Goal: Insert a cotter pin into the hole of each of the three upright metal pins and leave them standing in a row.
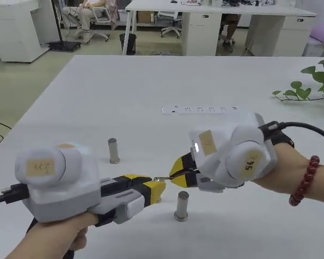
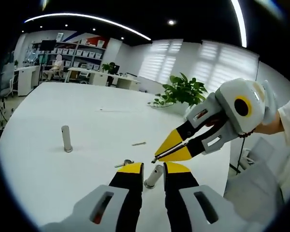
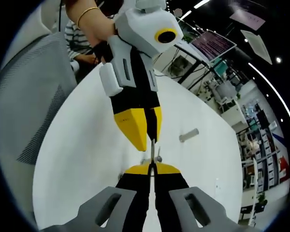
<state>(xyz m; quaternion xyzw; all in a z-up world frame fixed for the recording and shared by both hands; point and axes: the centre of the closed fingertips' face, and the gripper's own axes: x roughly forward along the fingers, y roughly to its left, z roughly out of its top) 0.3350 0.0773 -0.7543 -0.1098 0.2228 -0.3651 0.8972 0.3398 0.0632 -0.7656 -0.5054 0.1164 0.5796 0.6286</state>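
Two upright metal pins stand on the white table [image 1: 97, 97]: one [image 1: 113, 151] at the middle left, one [image 1: 182, 206] near the front. My right gripper [image 1: 173, 177] is shut on a thin cotter pin [image 1: 162, 178], which points toward the yellow tips of my left gripper [image 1: 157, 190]. In the right gripper view the cotter pin [image 3: 153, 152] juts from my shut jaws up to the left gripper's tips. In the left gripper view my jaws stand slightly apart, and the near metal pin [image 2: 153, 176] shows in the gap, untouched. The far pin [image 2: 66, 138] stands to the left.
A loose cotter pin [image 2: 138, 143] and another small metal piece [image 2: 123, 164] lie on the table ahead of the left gripper. A white power strip [image 1: 200, 109] lies mid-table. A green plant [image 1: 313, 86] reaches in at the right edge. Desks and chairs stand beyond.
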